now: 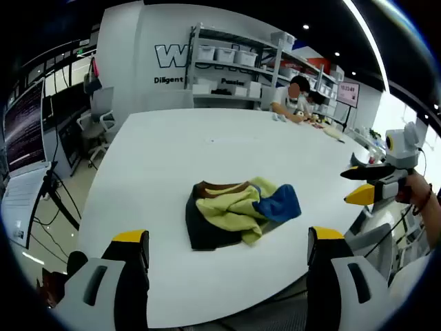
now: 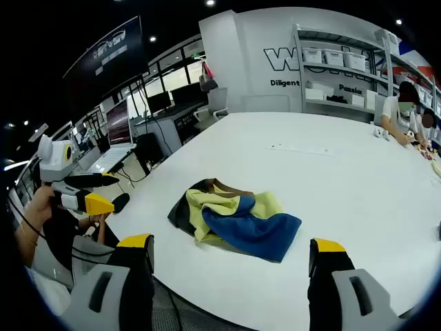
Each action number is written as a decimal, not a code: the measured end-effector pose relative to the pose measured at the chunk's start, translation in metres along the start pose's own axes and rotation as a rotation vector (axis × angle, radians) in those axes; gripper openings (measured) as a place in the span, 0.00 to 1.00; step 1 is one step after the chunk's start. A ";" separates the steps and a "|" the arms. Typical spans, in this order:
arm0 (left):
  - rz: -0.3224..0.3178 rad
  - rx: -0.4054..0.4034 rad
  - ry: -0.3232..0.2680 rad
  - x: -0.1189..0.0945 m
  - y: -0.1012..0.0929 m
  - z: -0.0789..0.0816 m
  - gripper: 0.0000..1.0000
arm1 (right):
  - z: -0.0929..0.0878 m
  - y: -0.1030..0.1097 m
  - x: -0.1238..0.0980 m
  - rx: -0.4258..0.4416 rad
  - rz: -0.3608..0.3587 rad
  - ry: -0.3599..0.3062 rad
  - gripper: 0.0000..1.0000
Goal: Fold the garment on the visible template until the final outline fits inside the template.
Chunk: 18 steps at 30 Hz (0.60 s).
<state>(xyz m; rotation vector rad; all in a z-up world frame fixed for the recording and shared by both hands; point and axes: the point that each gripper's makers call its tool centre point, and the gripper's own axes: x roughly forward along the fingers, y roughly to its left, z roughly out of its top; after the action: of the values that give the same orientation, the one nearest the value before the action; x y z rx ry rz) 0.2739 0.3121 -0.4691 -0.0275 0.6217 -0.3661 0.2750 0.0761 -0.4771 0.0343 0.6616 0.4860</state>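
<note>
A crumpled garment [image 1: 238, 212] in yellow, blue, brown and black lies bunched on the white table [image 1: 207, 145]. In the right gripper view the same garment [image 2: 233, 218] shows its blue part nearest. My left gripper [image 1: 227, 241] stands open at the table's near edge, its yellow-tipped jaws wide apart and short of the garment. My right gripper [image 2: 231, 245] is open too, jaws spread in front of the cloth. The right gripper [image 1: 375, 185] appears at the right of the left gripper view, the left gripper [image 2: 86, 193] at the left of the right gripper view. I cannot make out a template outline.
People sit at the table's far end [image 1: 295, 100] before shelves of white bins [image 1: 227, 55]. Desks with monitors [image 2: 120, 124] and chairs [image 1: 96, 117] stand beside the table. A thin mark [image 2: 303, 148] lies on the tabletop farther back.
</note>
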 end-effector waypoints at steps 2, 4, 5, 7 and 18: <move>0.008 -0.003 -0.002 -0.001 0.001 0.000 0.94 | 0.000 0.001 0.001 -0.002 0.001 0.004 0.92; 0.009 -0.006 0.003 -0.001 0.003 -0.001 0.94 | 0.000 0.001 0.001 -0.005 0.002 0.006 0.92; 0.011 -0.007 0.003 -0.001 0.003 -0.001 0.94 | 0.001 0.002 0.001 -0.006 0.002 0.005 0.92; 0.010 -0.006 0.006 -0.001 0.003 -0.001 0.94 | 0.001 0.002 0.001 -0.005 0.006 0.005 0.92; 0.006 0.002 0.020 -0.002 0.002 -0.004 0.94 | 0.000 0.002 -0.001 0.014 0.010 -0.002 0.92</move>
<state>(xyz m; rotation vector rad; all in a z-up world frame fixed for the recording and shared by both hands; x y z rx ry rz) 0.2710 0.3147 -0.4713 -0.0204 0.6406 -0.3619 0.2736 0.0773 -0.4758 0.0508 0.6633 0.4912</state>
